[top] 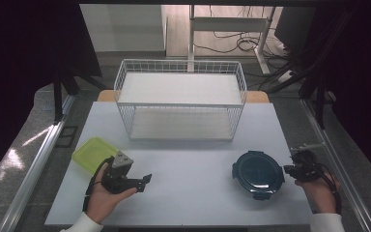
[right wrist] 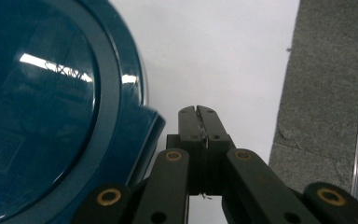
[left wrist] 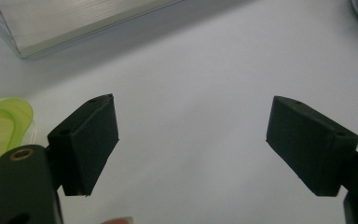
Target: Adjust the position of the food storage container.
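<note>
Right gripper (right wrist: 199, 112): jaws pressed together, empty, beside the dark blue round lidded container (top: 258, 173) near the table's right edge.
Left gripper (left wrist: 192, 144): jaws spread, empty.
Risk: closed jaws may shove the container instead of gripping it.

1. We see a white wire-mesh two-tier rack (top: 180, 99) standing at the far middle of the table, each tier lined with a pale flat board.
2. It rests on a white rectangular table top (top: 188, 188).
3. Beyond the rack we see a light wooden edge (top: 258, 96) showing at both of its sides.
4. Farther back we see a white metal stand (top: 229, 29) with black cables (top: 244, 44) looped on the floor beside it.
5. We see grey speckled flooring (top: 34, 125) and a metal rail (top: 31, 174) along the table's left.
</note>
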### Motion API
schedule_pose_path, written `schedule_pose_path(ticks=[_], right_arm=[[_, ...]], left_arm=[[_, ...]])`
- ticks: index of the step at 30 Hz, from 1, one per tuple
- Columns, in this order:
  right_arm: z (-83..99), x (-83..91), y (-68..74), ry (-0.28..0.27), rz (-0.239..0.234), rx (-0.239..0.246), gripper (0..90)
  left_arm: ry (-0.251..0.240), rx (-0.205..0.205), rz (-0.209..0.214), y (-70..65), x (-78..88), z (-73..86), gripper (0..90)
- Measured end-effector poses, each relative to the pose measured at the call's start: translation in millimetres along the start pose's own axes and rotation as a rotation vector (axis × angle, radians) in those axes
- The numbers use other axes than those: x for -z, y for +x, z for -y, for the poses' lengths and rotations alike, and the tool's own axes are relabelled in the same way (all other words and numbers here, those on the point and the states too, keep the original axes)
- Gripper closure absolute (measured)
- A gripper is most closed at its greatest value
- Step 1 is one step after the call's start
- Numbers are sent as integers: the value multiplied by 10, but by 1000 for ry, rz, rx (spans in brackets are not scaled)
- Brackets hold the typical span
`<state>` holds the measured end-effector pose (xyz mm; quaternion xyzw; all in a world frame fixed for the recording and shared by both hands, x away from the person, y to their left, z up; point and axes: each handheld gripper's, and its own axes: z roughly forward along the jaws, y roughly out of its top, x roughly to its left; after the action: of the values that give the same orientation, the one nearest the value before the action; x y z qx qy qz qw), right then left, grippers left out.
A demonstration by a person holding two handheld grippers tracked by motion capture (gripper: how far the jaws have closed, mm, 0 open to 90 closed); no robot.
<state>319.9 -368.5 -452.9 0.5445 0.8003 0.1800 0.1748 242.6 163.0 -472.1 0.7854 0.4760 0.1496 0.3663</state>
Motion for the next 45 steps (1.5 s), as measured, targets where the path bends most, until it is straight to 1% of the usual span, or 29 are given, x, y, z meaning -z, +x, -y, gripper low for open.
schedule_pose_path(ticks=[2, 6, 9, 13, 18, 19, 20, 22, 27, 33, 35, 38, 40, 44, 45], right_arm=[[11, -21, 17, 7, -16, 1, 886], [18, -44, 47, 33, 1, 9, 886], [19, -39, 50, 39, 0, 7, 887], [19, -37, 60, 40, 4, -1, 888], [23, -33, 75, 41, -5, -7, 888], [24, -32, 82, 41, -5, -5, 888], [21, -33, 97, 41, -10, 9, 888], [19, -36, 105, 40, -11, 9, 888], [-7, -51, 189, 35, -24, 17, 888], [-37, -68, 297, 33, -25, 36, 888], [-46, -70, 337, 37, -41, 48, 888], [-65, -80, 408, 35, -54, 68, 889], [-84, -89, 460, 35, -54, 79, 889], [-112, -105, 557, 33, -71, 96, 889], [-112, -105, 557, 33, -71, 96, 889]], left_arm=[[-2, -2, -1, -4, 3, 0, 166], [1, -5, 2, -14, -5, 1, 166], [4, -7, 4, -20, -16, 1, 166], [4, -9, 2, -26, -25, -2, 166], [9, -16, 4, -42, -40, -11, 166], [10, -16, 5, -44, -45, -13, 166], [10, -15, 5, -44, -51, -14, 166], [10, -14, 6, -43, -53, -16, 166], [10, -18, 7, -49, -58, -24, 166], [8, -17, 9, -53, -63, -27, 166], [8, -17, 11, -53, -65, -28, 167], [10, -18, 11, -53, -74, -30, 167], [9, -18, 11, -53, -71, -31, 167], [7, -18, 11, -57, -63, -31, 167], [7, -18, 11, -57, -63, -31, 167]])
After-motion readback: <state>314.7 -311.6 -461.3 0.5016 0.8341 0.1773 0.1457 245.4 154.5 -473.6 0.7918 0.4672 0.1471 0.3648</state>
